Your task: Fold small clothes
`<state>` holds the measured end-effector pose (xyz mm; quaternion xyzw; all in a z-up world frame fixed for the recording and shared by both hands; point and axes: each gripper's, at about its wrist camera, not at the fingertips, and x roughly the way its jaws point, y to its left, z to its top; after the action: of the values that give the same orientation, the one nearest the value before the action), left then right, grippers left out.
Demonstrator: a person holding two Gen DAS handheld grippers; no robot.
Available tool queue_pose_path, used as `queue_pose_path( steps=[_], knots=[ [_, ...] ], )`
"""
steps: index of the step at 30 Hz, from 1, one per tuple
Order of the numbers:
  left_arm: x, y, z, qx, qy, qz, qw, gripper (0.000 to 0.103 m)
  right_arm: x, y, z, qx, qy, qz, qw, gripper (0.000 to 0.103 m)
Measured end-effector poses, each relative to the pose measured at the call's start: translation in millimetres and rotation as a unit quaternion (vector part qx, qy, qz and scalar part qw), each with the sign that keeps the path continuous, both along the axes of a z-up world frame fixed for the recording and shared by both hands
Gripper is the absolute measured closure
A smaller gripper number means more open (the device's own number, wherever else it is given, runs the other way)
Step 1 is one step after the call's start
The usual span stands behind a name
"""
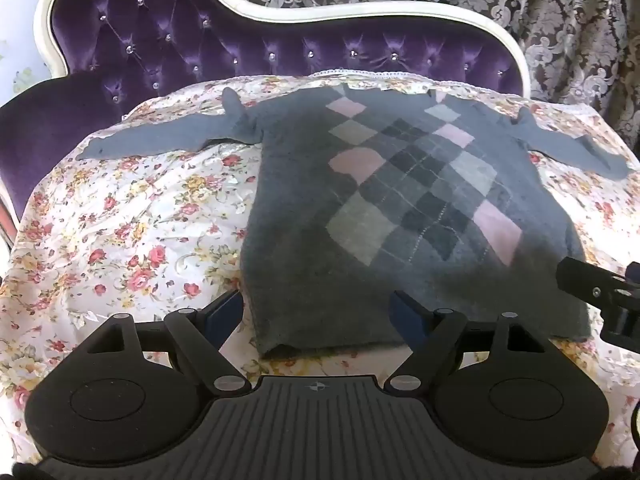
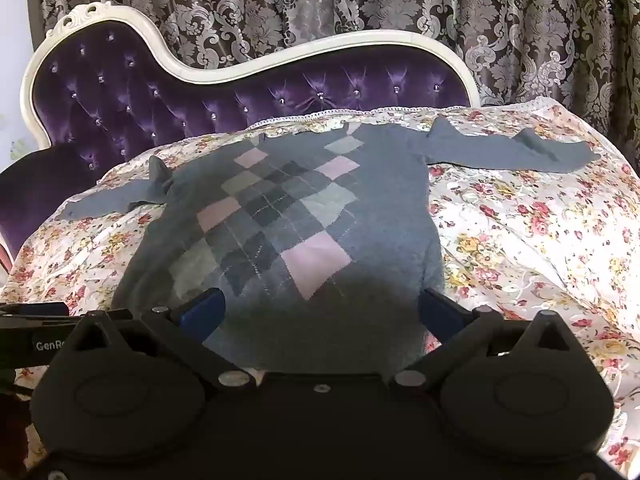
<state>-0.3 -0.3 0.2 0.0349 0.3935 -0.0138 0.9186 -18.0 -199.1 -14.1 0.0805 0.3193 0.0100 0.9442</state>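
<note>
I'm holding both tools low over the near edge of the small grey knitted sweater with pink and pale argyle diamonds [image 1: 384, 208], which is lying flat, front up, on the floral satin cover [image 1: 132, 216] of the purple tufted velvet sofa [image 1: 168, 40]. Sleeves are spread to 9 and 3 o'clock and the collar is at 12, by the backrest. Probably laid out like this so each fold line is reachable without shifting the body.

Left tool [image 1: 320, 312]: fingers are standing wide apart, gripping nothing. The hem's left corner is sitting right between them at 12 o'clock, and the blue pad at 1 o'clock is overlapping the knit. Can't tell if it's touching.

Right tool [image 2: 322, 308]: also spread wide and gripping nothing. The sweater's lower body is filling the gap between its fingers, with the hem running under the tool body at 6 o'clock.

From the left wrist camera, the right tool's black frame is showing at 3 o'clock, just beside the hem's right corner. I'm reading this as lining up on the two hem corners. No fold made yet.
</note>
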Motion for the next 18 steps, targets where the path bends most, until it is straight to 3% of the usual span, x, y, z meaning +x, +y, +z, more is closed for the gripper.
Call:
queue_pose_path(
  steps=[3,7,18],
  knots=[
    [-3.7,-8.9,-2.8,0.012,-0.003,-0.003,0.9999,0.024,1.0,0.1,2.4,-0.002,0.007,-0.003,1.000,0.001],
    [-1.9,-6.9,-1.5,-0.009,0.011,-0.014,0.9998,0.024,-1.3,-5.4,-1.4,-0.002,0.007,-0.006,1.000,0.001],
    [-0.4,-5.8,-3.8,-0.015,0.019,-0.017,0.9996,0.024,-1.0,-7.1,-3.6,0.010,0.012,-0.013,1.000,0.001]
  ],
)
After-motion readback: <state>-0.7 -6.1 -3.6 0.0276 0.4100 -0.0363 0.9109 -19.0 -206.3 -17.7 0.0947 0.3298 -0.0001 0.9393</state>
